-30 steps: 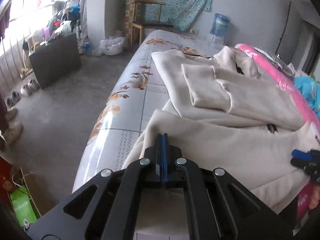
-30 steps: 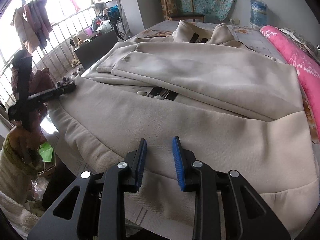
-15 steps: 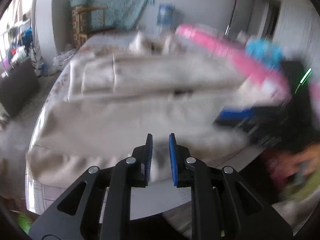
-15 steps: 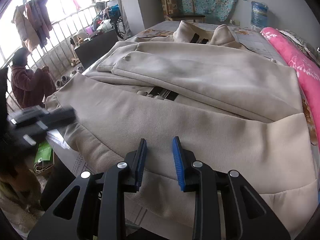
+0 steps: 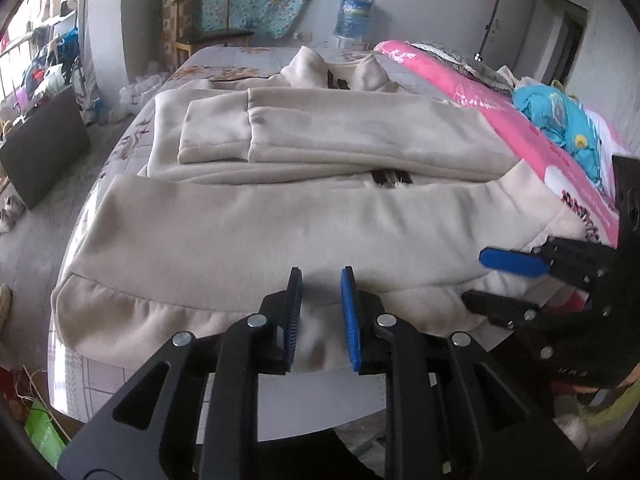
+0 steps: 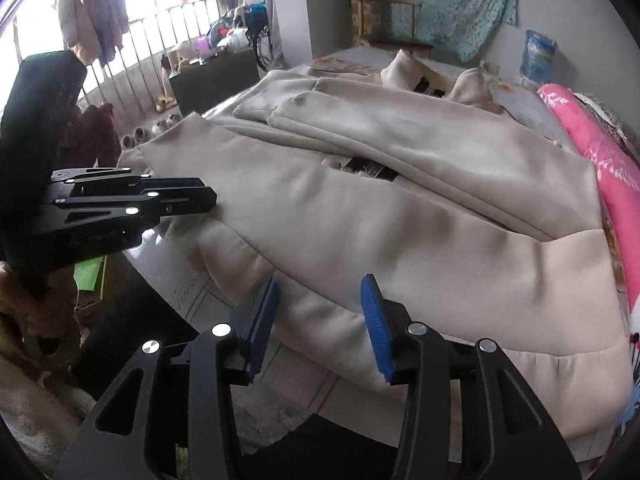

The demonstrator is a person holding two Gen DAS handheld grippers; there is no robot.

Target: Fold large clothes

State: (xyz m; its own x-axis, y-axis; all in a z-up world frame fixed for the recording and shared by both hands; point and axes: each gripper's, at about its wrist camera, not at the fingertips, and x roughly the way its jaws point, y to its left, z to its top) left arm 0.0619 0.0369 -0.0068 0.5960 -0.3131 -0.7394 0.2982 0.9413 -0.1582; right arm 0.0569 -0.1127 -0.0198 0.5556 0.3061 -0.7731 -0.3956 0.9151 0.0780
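Note:
A large beige coat (image 5: 280,216) lies spread across the bed, sleeves folded over its body, collar at the far end; it also shows in the right wrist view (image 6: 400,208). My left gripper (image 5: 320,300) is open and empty just above the coat's near hem. My right gripper (image 6: 320,316) is open and empty over the hem too. The right gripper shows at the right edge of the left wrist view (image 5: 512,276). The left gripper shows at the left of the right wrist view (image 6: 176,200).
The bed (image 5: 224,60) has a flowered sheet. A pink quilt (image 5: 500,120) and a blue cloth (image 5: 560,120) lie along the right side. A chair (image 5: 208,28) and a water bottle (image 5: 352,20) stand beyond. A dark cabinet (image 5: 44,148) stands on the floor at left.
My left gripper has opened and swung round from the bed's left side to the near hem. My right gripper has opened wider and shifted slightly.

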